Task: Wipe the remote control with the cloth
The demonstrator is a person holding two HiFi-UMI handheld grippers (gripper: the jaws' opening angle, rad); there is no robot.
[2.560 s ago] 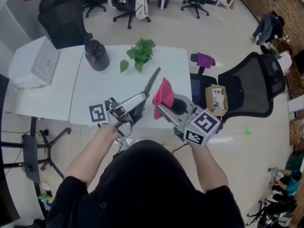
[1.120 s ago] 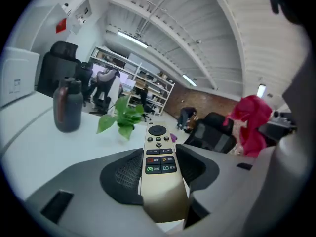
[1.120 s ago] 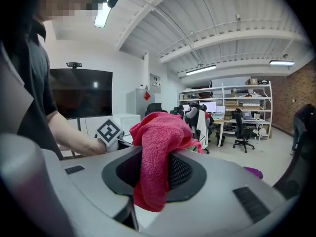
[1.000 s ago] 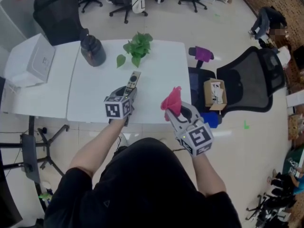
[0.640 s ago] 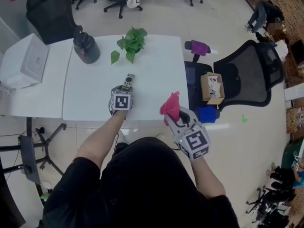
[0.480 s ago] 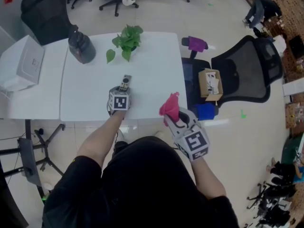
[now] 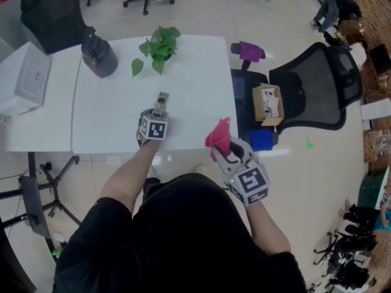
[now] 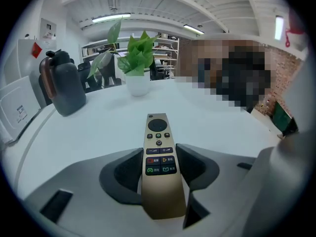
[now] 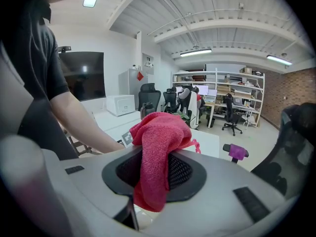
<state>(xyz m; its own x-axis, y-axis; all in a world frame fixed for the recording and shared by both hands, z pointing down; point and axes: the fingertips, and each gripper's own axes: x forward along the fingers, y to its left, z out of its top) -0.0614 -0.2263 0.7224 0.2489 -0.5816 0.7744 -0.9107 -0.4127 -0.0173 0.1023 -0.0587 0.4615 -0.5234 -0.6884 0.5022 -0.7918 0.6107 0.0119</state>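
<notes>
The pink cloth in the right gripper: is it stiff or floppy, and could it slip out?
Probably floppy: the cloth bunches above the jaws and droops below them. Its fuzzy weave likely grips well, so slipping seems unlikely.

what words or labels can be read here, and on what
None can be read outright.
Remote control: button print, too blurred to read.
White box: a faint mark, too small.
Cardboard box on the chair: label print too small.

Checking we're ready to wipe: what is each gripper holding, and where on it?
The left gripper holds the remote control by the sides of its lower half; the right gripper clamps the pink cloth by a bunched fold.
</notes>
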